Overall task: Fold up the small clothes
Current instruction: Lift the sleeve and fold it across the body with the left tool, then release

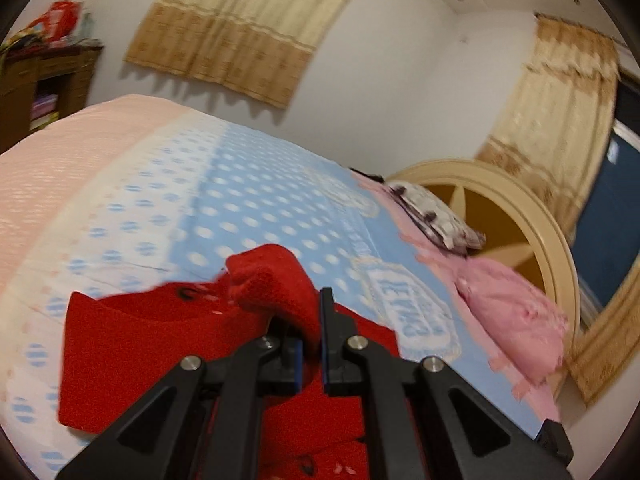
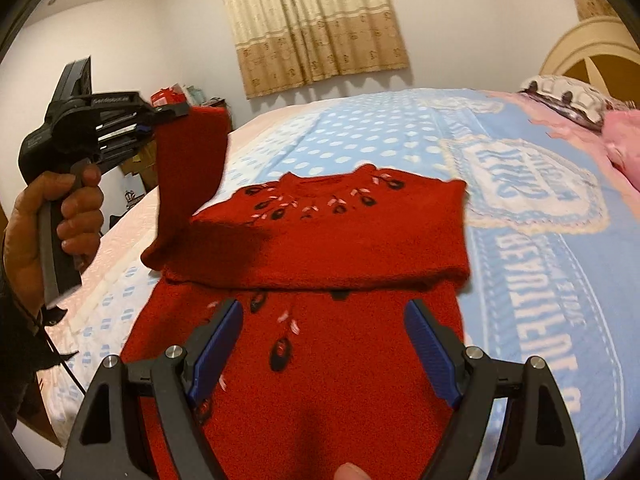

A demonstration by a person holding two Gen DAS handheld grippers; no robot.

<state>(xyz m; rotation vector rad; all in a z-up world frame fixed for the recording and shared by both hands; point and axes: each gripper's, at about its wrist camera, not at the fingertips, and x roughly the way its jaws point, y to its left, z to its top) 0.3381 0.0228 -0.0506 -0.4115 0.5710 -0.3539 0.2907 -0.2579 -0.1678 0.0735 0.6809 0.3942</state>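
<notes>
One red knit sweater [image 2: 320, 248] lies on the blue polka-dot bedspread [image 2: 400, 128]. Left gripper [image 1: 310, 336]: fingers nearly closed, pinching one raised sleeve [image 2: 192, 160]. Right gripper [image 2: 324, 344]: two fingers spread wide, holding nothing, sweater body between them.

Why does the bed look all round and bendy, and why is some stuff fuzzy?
Both wrist views use a fisheye lens, so the bed bulges and the corners go dark. In the left wrist view, motion smears the red sweater pinched in the left claw. In the right wrist view, the sweater casts a shadow under its raised sleeve; the open right claw looks sharper.
</notes>
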